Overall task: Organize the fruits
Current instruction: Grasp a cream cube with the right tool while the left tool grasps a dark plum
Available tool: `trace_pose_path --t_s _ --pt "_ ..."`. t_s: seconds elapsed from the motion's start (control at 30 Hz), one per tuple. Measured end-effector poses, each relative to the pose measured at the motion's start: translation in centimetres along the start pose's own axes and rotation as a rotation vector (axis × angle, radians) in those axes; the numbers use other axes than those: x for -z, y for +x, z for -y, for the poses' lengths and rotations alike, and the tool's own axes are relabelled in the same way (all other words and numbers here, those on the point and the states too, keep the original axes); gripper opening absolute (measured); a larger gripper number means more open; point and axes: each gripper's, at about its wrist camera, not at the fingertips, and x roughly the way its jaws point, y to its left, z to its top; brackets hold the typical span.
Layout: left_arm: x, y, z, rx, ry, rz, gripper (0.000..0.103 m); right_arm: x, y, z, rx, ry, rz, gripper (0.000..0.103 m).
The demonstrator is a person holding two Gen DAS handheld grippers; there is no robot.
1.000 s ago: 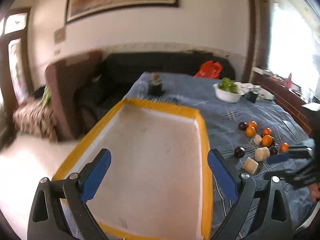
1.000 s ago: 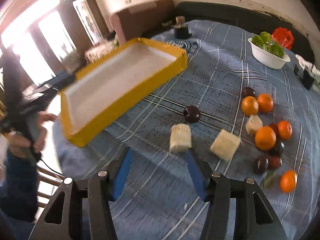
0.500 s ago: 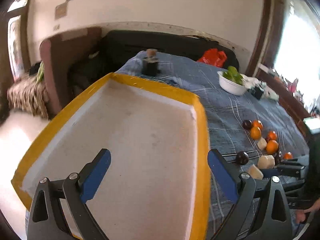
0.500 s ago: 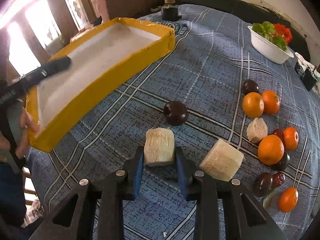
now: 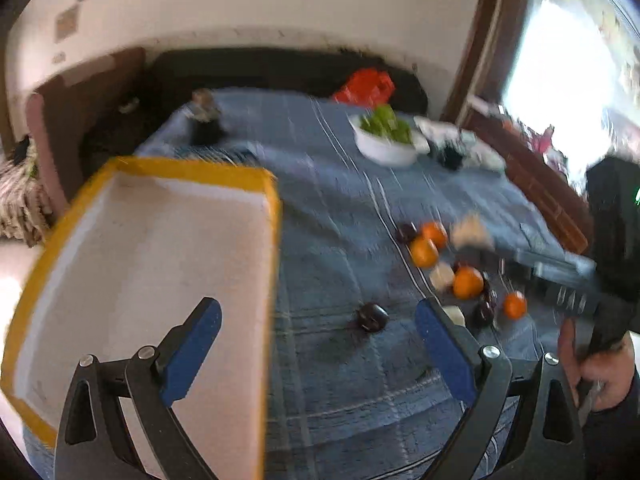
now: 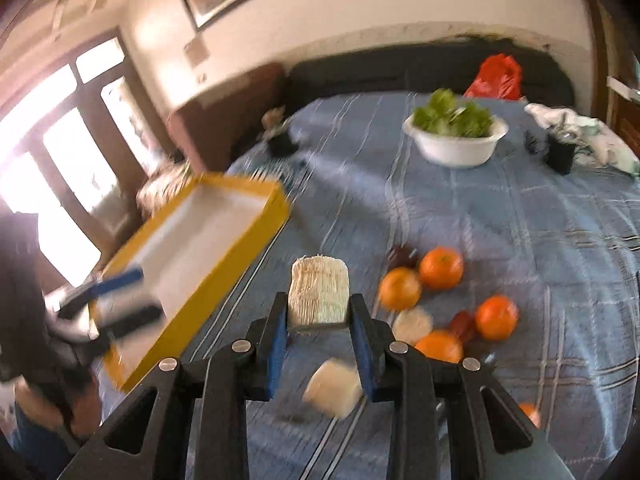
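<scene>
The right gripper (image 6: 318, 320) pinches a pale, ribbed block (image 6: 319, 294) between its blue pads and holds it above the blue-clothed surface (image 6: 520, 216), while the left gripper (image 5: 316, 344) is spread wide with nothing between its fingers. The yellow tray (image 6: 224, 264) lies to the left of the held block and a little further away, its long side pointing away from the camera, so I judge that the right gripper must carry the block leftward over the near yellow wall. The oranges (image 6: 440, 268) and dark fruits (image 5: 372, 317) lie loose on the cloth to the right, though motion blur makes the smaller ones hard to tell.
</scene>
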Motion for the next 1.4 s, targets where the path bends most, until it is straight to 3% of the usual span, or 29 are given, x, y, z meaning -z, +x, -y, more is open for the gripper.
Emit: trace_pose_path --t_s 0.17,0.47,0.6,0.7,0.77,0.8,0.97,1.17,1.27,1.4 --pt "0.2 3.8 2.7 -0.025 0.052 -0.085 0.096 0.3 0.5 2.7 -0.075 0.072 0.035 0.033" --pt "0.5 8.1 4.3 -0.083 0.101 -0.183 0.077 0.4 -0.9 3.0 -0.119 0.051 0.091 0.033" --pt "1.3 8.4 5.1 -0.146 0.161 -0.173 0.072 0.6 -1.0 3.0 -0.133 0.056 0.093 0.033" --pt "1.6 8.1 5.1 -0.204 0.183 -0.150 0.051 0.7 -0.7 2.9 -0.136 0.054 0.083 0.033" --pt "1.5 7.7 4.7 -0.215 0.170 -0.134 0.026 0.8 -0.3 2.8 -0.133 0.057 0.075 0.033" --pt "1.4 7.5 4.5 -0.191 0.154 -0.135 0.023 0.8 -0.2 2.8 -0.135 0.058 0.071 0.033" --pt "1.7 6.5 4.6 -0.120 0.135 -0.116 0.022 0.9 0.2 2.8 -0.131 0.056 0.066 0.033" --pt "1.3 1.6 3.9 -0.059 0.094 -0.020 0.023 1.2 0.6 2.6 -0.122 0.034 0.053 0.033" --pt "1.1 -1.5 1.4 -0.091 0.052 0.040 0.023 1.3 0.8 2.2 -0.126 0.017 0.051 0.033" --pt "1.4 -3.8 -3.9 -0.216 -0.028 0.069 0.023 1.5 1.1 1.4 -0.153 -0.010 0.033 0.033"
